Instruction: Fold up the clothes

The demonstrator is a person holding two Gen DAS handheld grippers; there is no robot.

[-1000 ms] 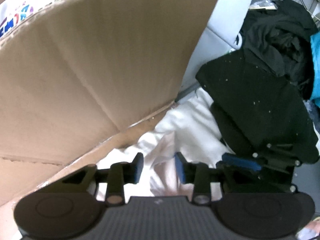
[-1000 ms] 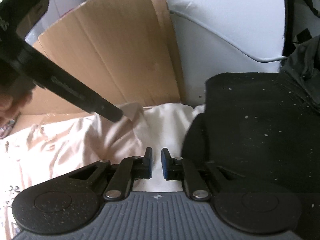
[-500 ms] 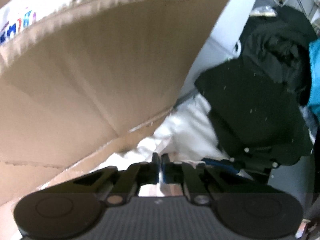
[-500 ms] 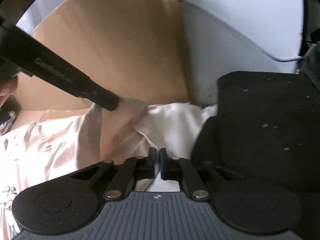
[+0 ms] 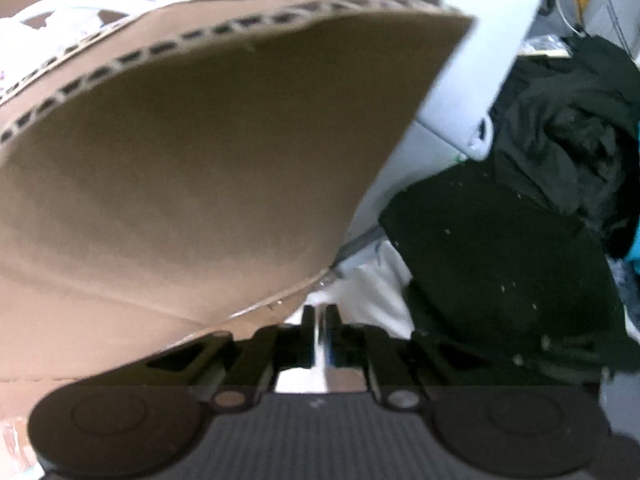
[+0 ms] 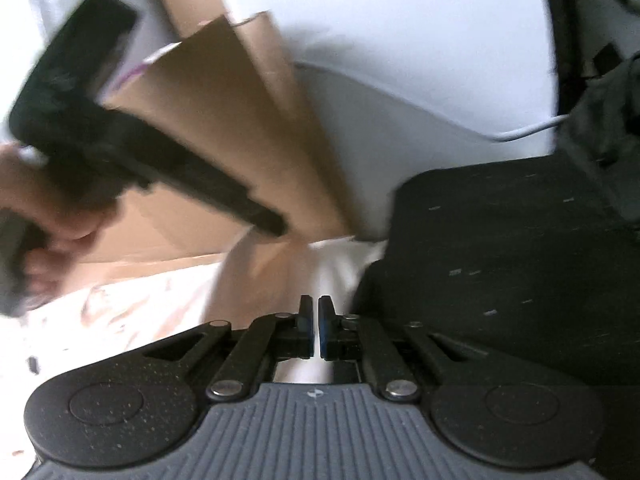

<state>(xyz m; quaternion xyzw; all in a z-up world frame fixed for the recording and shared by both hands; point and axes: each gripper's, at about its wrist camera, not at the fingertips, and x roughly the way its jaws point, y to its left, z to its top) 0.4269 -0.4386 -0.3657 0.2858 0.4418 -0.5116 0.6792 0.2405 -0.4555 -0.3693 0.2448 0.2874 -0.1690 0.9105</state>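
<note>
A white garment (image 5: 372, 296) lies crumpled between a cardboard sheet and a folded black garment (image 5: 500, 260). My left gripper (image 5: 319, 330) has a strip of the white cloth pinched between its pads, and its jaws are opening slightly. From the right wrist view, the left gripper (image 6: 274, 224) lifts a flap of the pale garment (image 6: 120, 300) off the surface. My right gripper (image 6: 315, 322) is shut, with a thin edge of the same white cloth between its pads. It sits beside the black garment (image 6: 520, 260).
A large cardboard sheet (image 5: 200, 180) leans against the white wall, close above the left gripper, and shows again as cardboard (image 6: 224, 120). A pile of dark clothes (image 5: 568, 120) lies at the right. A person's hand (image 6: 60, 236) holds the left gripper. A grey cable (image 6: 528, 130) runs along the wall.
Both grippers closed on the white garment, the left from wide open. Both have since moved, raising the cloth's edge towards the cardboard. The picture is now blurred by motion.
</note>
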